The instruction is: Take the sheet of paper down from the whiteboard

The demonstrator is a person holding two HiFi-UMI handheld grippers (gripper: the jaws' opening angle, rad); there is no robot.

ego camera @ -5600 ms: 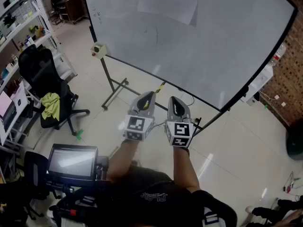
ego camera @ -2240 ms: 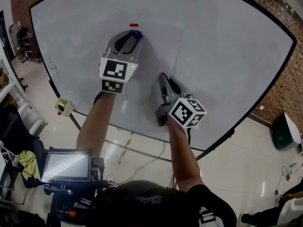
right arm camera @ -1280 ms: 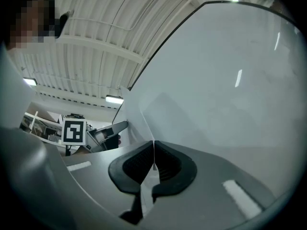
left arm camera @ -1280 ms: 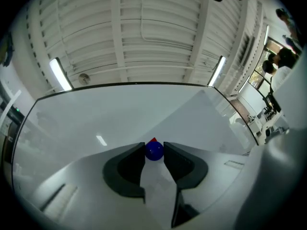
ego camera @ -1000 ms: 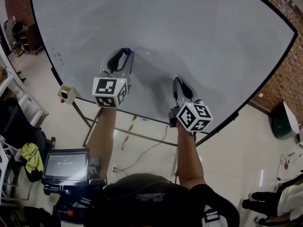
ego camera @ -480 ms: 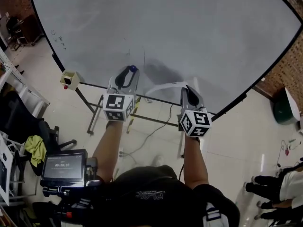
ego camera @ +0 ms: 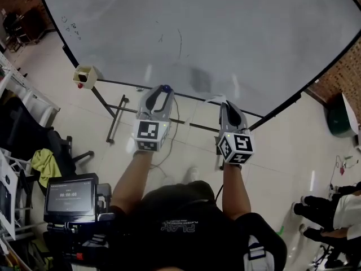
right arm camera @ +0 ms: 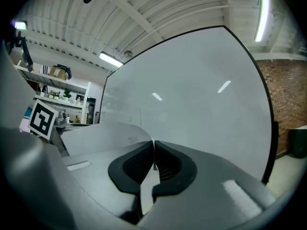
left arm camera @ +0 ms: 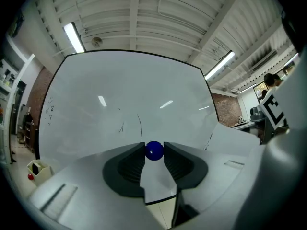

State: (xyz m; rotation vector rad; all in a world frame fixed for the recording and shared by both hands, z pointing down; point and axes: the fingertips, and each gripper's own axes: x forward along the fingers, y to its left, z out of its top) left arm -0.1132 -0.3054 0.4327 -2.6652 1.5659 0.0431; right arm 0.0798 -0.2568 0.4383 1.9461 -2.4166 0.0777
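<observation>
The whiteboard (ego camera: pixel 225 33) is bare apart from a few pen marks. My left gripper (ego camera: pixel 163 90) sits below its lower edge, shut on a round blue magnet (ego camera: pixel 166 87). In the left gripper view the magnet (left arm camera: pixel 154 150) is pinched between the jaw tips of the left gripper (left arm camera: pixel 154 151). My right gripper (ego camera: pixel 225 104) is level beside it, shut on the white sheet of paper (ego camera: pixel 214 99), which shows edge-on. The right gripper view shows the right gripper (right arm camera: pixel 153 155) closed on the sheet's edge, and the paper (right arm camera: pixel 110 135) curves off to the left. The paper (left arm camera: pixel 230 140) also appears in the left gripper view.
The board stands on a black metal frame (ego camera: pixel 115 117) with a small box (ego camera: pixel 84 76) fixed at its left. An office chair with a green cloth (ego camera: pixel 45 165) and a small screen (ego camera: pixel 70 193) are at the left. A brick wall (ego camera: pixel 338 66) is at the right.
Both grippers have come down from the board's face to below its lower edge, the left with the blue magnet, the right with the sheet, which now hangs free of the board.
</observation>
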